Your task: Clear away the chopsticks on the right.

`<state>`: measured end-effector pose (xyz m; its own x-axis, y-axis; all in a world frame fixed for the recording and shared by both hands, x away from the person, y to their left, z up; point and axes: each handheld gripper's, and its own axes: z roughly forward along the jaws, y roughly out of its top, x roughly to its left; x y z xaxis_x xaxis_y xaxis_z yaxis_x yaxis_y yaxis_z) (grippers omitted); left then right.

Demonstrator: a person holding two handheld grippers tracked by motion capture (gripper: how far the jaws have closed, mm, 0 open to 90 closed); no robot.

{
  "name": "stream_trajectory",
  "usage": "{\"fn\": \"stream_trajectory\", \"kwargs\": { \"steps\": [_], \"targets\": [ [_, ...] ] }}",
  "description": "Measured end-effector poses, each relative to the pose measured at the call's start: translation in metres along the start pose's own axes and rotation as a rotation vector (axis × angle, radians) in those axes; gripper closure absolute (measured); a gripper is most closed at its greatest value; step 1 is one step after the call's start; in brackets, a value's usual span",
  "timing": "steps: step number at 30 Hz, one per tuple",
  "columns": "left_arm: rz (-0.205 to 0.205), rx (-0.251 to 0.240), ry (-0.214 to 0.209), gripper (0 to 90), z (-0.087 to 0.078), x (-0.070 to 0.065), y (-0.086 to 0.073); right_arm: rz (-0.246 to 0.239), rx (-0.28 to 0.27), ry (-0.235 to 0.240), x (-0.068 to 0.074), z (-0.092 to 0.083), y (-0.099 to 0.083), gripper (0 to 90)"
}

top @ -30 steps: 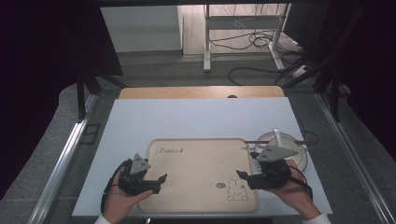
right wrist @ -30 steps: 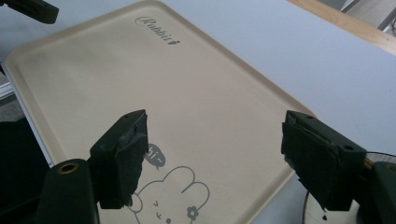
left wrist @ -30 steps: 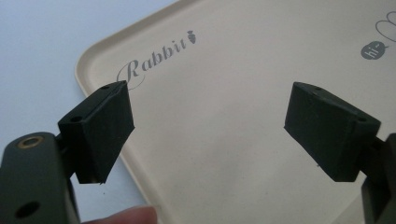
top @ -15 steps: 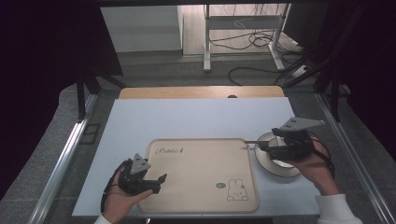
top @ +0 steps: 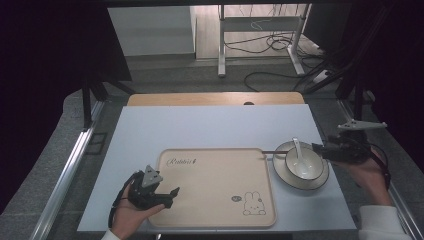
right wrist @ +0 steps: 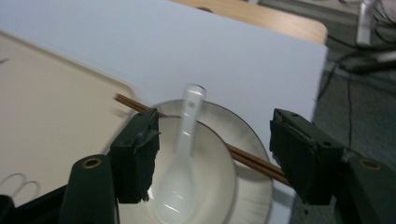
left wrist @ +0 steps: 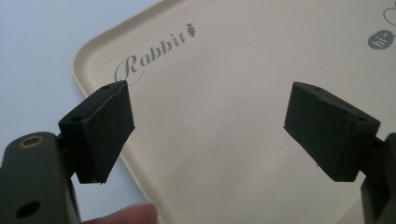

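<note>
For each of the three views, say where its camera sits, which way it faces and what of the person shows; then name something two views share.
High view: above the person's side, facing forward and down on the table; both forearms, left tool, right tool.
Left gripper view: on the left tool, facing the tray; a fingertip.
Right gripper view: on the right tool, facing the bowl, spoon, chopsticks, plate.
Shared: the tray's "Rabbit" lettering, high and left.

Each hand is fitted with a black claw, the left claw (top: 167, 196) and the right claw (top: 320, 148), topped by a grey three-cornered plate. Blocky black jaws with small screw holes are seen, brass-ringed holes mark the arms, thin black cables trail off, and white cuffs are worn.
</note>
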<state>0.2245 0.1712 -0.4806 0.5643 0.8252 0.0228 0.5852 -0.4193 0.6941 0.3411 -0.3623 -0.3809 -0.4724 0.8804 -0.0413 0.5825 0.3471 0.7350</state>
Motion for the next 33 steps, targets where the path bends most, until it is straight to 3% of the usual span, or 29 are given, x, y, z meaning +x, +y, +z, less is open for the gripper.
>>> {"fn": "stream_trajectory", "kwargs": {
  "steps": [13, 20, 28, 33],
  "targets": [
    [-0.003, 0.003, 0.003, 15.9, 0.000, 0.002, -0.001, 0.082, 0.130, -0.150, -0.048, 0.021, -0.015, 39.2],
    [-0.007, 0.010, 0.008, 15.8, 0.001, 0.002, 0.000, 0.091, 0.186, -0.144, -0.063, 0.040, -0.014, 43.2],
    [-0.010, 0.011, 0.010, 15.6, 0.001, 0.002, -0.001, 0.081, 0.245, -0.129, -0.070, 0.057, -0.013, 48.6],
    [-0.015, 0.014, 0.013, 15.6, 0.001, 0.003, -0.002, 0.073, 0.274, -0.136, -0.076, 0.067, -0.011, 57.7]
  ]
}}
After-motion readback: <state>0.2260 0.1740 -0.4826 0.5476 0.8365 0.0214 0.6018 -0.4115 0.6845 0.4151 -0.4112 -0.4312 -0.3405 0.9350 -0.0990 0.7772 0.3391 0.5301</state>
